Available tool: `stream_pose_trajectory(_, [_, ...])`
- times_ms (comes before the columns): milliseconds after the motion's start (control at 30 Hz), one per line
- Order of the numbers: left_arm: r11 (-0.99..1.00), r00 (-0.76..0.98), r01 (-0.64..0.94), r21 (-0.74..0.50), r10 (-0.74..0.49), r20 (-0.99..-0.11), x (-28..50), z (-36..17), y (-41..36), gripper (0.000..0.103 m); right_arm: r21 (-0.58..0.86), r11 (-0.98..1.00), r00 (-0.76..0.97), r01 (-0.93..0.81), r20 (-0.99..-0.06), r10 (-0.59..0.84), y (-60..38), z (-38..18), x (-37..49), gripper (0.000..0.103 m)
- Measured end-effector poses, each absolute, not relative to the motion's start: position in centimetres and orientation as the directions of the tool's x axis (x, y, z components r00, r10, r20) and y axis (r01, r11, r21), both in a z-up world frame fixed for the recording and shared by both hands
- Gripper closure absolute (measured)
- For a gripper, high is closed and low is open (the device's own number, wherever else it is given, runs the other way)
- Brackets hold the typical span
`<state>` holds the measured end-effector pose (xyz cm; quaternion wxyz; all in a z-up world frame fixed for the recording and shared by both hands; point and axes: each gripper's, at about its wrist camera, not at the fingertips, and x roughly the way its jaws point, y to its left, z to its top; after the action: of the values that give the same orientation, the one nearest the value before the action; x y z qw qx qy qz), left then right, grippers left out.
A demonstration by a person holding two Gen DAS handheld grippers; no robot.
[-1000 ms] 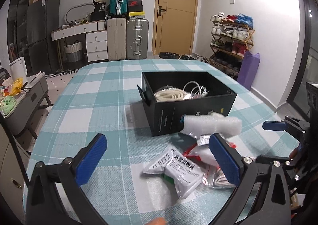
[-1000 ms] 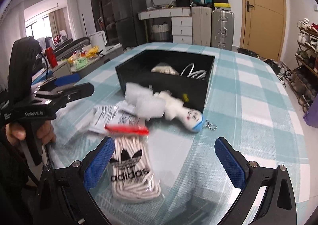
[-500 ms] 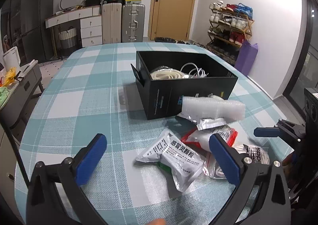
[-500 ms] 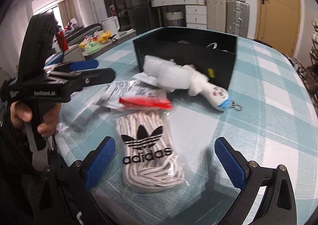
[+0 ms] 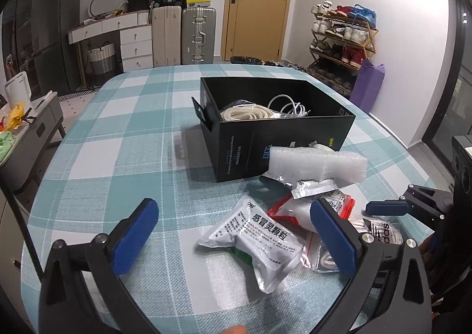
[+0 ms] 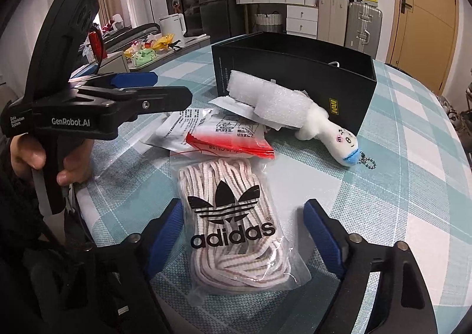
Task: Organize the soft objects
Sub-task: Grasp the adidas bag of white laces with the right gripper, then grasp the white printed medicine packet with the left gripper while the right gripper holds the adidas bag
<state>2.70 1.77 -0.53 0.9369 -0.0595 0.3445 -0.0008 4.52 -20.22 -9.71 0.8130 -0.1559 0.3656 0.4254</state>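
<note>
Right gripper (image 6: 242,233) has dropped closer over the clear bag of laces (image 6: 236,222); its jaws are closing, bag between the pads, left pad at the bag's edge, right pad apart. Left gripper (image 5: 236,233) hangs open above the white medicine packet (image 5: 256,242). Black box (image 5: 274,133) stands just behind the pile; bare checked tablecloth (image 5: 118,157) lies open leftward. Foam roll (image 6: 271,104) covers the plush doll's (image 6: 333,139) body.

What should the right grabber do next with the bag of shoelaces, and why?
Probably finish closing. The right gripper has its closing jaws on either side of the adidas shoelace bag, not yet pinching it, and the black box waits beyond.
</note>
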Motion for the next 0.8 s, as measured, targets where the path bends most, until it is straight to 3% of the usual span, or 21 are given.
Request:
stream_pose_trajectory(400, [0.996, 0.748, -0.006, -0.094, -0.058, -0.661, 3.3, -1.1, 1.1, 0.0, 0.036, 0.596, 0.39, -0.802, -0.724, 0.568, -21.3, -9.6, 4.9, 0.041])
stream_pose_trajectory(800, [0.996, 0.711, -0.006, -0.085, -0.055, -0.701, 3.2, -1.3, 1.1, 0.0, 0.032, 0.655, 0.432, -0.755, -0.728, 0.533, -23.7, -9.5, 5.9, 0.042])
